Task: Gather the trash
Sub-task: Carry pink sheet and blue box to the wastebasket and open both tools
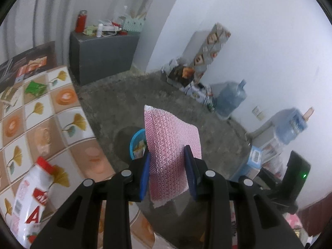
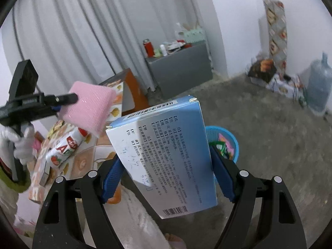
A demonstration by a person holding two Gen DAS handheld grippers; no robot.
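My left gripper [image 1: 168, 155] is shut on a pink bubble-wrap pouch [image 1: 170, 145], held upright over the floor beside the table edge. Behind the pouch stands a small blue trash basket [image 1: 136, 143] with wrappers inside. In the right wrist view my right gripper [image 2: 166, 164] is shut on a blue and white carton box [image 2: 164, 155] with printed text. The same blue trash basket [image 2: 226, 141] shows behind the box. The left gripper [image 2: 60, 101] with the pink pouch [image 2: 89, 110] appears at the left, held by a white-gloved hand [image 2: 18, 143].
A patterned tablecloth table [image 1: 41, 124] carries a white yogurt bottle with a red cap [image 1: 33, 197] and a green wrapper [image 1: 35, 88]. A grey cabinet [image 1: 101, 56] with clutter stands by the curtain. Water jugs [image 1: 230, 97] and boxes line the white wall.
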